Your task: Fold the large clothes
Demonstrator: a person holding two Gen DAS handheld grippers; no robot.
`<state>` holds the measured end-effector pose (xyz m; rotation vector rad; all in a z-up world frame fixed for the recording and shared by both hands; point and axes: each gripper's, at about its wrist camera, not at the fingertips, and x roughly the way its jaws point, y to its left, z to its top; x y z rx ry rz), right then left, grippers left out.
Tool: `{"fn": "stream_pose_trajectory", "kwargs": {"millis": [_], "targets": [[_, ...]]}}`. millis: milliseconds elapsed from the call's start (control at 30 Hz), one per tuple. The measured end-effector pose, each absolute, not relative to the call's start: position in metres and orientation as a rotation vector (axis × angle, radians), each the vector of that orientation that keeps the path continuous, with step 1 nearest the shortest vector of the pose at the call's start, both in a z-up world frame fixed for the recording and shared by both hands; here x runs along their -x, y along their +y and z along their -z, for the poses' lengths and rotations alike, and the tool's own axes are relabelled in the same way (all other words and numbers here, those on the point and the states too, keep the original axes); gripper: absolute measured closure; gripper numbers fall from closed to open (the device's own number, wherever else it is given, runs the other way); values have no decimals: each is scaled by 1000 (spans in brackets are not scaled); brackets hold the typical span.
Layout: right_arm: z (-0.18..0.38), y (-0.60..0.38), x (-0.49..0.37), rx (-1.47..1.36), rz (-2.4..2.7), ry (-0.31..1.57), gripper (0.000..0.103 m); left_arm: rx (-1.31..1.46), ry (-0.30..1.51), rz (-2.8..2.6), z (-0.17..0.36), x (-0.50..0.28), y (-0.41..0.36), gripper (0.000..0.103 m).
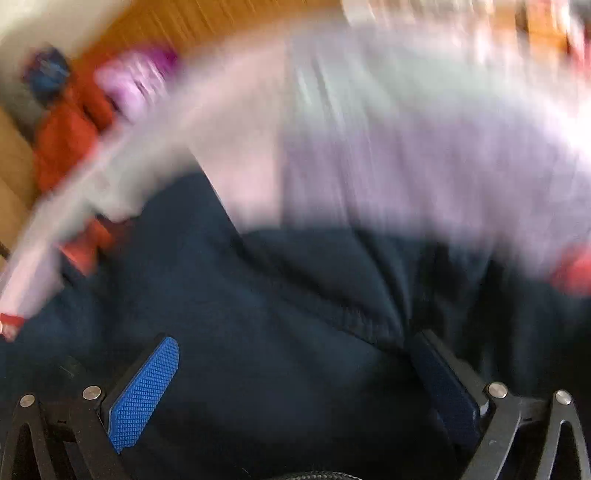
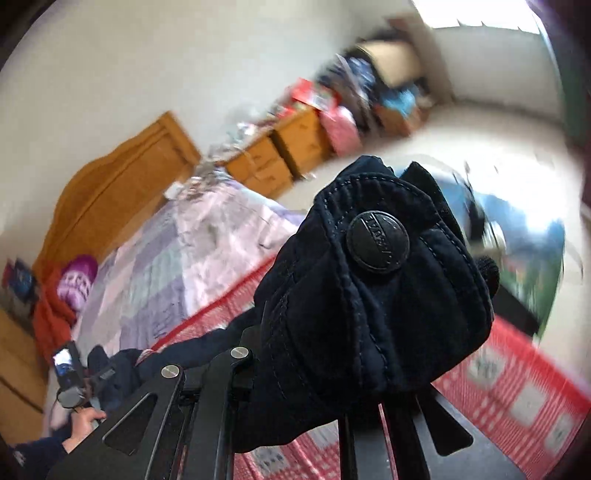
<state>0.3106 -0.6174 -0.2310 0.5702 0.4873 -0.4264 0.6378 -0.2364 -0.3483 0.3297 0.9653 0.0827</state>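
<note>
Motion blur smears most of our left wrist view, though the near part stays readable. Our left gripper stands with its jaws spread wide, one textured blue pad at lower left and the other at lower right, and nothing is pinched between them. The dark navy heavy-fabric garment fills the lower half of the frame, spreading under and past both fingers, with a ribbed seam running toward the right-hand finger. Above it lies the pale lilac patchwork bedspread, too blurred for its pattern to be read. At upper left we see an orange-red cloth heap and a pink-purple bundle, with the amber wooden headboard along the top.

In our right wrist view the same navy garment bunches over the right gripper and blocks the centre of the frame; a round dark metal snap button faces the lens. The fingertips are buried under the cloth, so we cannot tell how the jaws stand. Behind lie the bedspread, a red-and-white checked sheet at lower right, the headboard and a wooden drawer cabinet against the wall. At lower left our left hand holds the other gripper.
</note>
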Motion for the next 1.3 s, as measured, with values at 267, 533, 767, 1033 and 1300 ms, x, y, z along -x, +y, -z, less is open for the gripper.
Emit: {"fn": "stream_pose_trajectory", "kwargs": {"millis": [267, 533, 767, 1033, 1300], "targets": [[161, -563, -338, -407, 379, 425, 91, -156, 1055, 47, 327, -642, -206, 0], [102, -462, -404, -196, 286, 402, 91, -61, 931, 126, 284, -484, -81, 0], [90, -283, -510, -27, 32, 424, 91, -35, 935, 22, 256, -377, 43, 0], [183, -17, -581, 180, -346, 572, 91, 41, 959, -74, 255, -311, 138, 0], [331, 78, -587, 343, -444, 844, 91, 116, 981, -127, 285, -282, 184, 0]]}}
